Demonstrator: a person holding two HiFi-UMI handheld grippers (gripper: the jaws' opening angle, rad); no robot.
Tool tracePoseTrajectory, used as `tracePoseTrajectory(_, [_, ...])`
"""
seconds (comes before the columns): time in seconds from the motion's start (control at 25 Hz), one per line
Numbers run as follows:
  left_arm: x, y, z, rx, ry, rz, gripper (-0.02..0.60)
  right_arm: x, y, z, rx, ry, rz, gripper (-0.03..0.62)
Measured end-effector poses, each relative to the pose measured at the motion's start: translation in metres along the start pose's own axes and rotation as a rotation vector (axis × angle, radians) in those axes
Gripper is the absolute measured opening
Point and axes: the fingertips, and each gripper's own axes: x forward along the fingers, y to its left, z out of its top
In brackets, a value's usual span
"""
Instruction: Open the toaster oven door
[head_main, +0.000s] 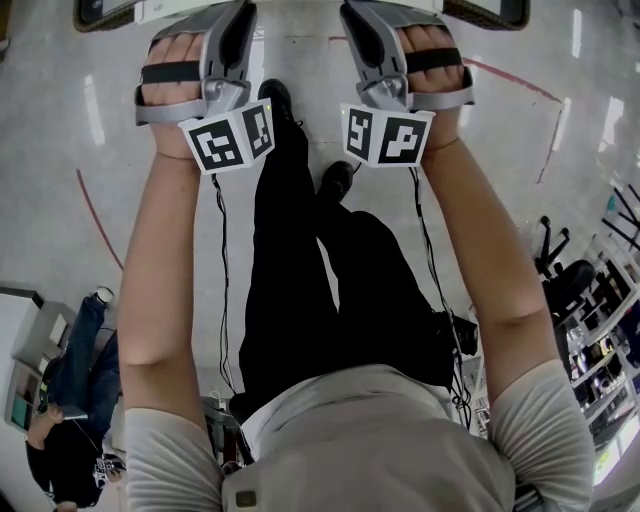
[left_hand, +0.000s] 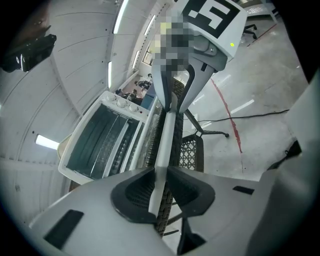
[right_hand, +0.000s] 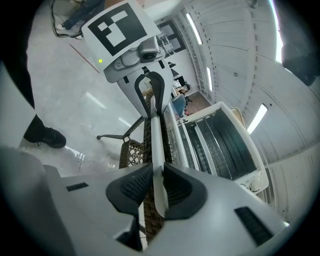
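Note:
The white toaster oven (left_hand: 95, 145) (right_hand: 225, 145) shows its dark cavity and wire racks, with knobs (left_hand: 126, 104) at one end. Its door is swung down from the opening and seen almost edge-on. The long silver door handle (left_hand: 166, 135) (right_hand: 155, 140) runs between both pairs of jaws. My left gripper (left_hand: 160, 187) (head_main: 232, 30) is shut on one end of the handle. My right gripper (right_hand: 159, 187) (head_main: 368, 30) is shut on the other end. Each shows in the other's view, clamped on the far end of the bar: right gripper (left_hand: 175, 100), left gripper (right_hand: 152, 107).
A brown wicker stand (left_hand: 192, 152) (right_hand: 131, 152) sits under the handle. An office chair base (left_hand: 210, 131) stands on the glossy floor beside a red floor line (left_hand: 230, 117). My shoe (right_hand: 45, 135) is close by. A bystander (head_main: 70, 400) stands at lower left, shelves (head_main: 600, 330) at right.

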Motion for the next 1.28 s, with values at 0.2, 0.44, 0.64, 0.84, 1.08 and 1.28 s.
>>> tracePoseTrajectory(0.2, [-0.002, 0.0, 0.003, -0.031, -0.006, -0.039, 0.097, -0.005, 0.0, 0.0, 0.033, -0.002, 0.042, 0.069])
tracePoseTrajectory(0.44, [-0.01, 0.008, 0.011, -0.108, -0.027, -0.079, 0.086, -0.012, -0.008, 0.007, 0.136, 0.004, 0.105, 0.066])
tracePoseTrajectory(0.64, [-0.05, 0.07, 0.043, -0.254, -0.054, -0.061, 0.072, -0.054, -0.067, 0.028, 0.322, 0.013, 0.125, 0.049])
tracePoseTrajectory(0.84, [-0.083, 0.139, 0.075, -0.434, -0.1, -0.044, 0.043, -0.101, -0.125, 0.039, 0.53, 0.009, 0.117, 0.027])
tracePoseTrajectory(1.08, [-0.134, 0.221, 0.122, -0.628, -0.157, -0.008, 0.018, -0.154, -0.216, 0.06, 0.749, -0.058, 0.053, 0.018])
tracePoseTrajectory(1.28, [-0.179, 0.272, 0.158, -0.814, -0.219, 0.017, 0.017, -0.201, -0.271, 0.075, 0.933, -0.128, 0.053, 0.017])
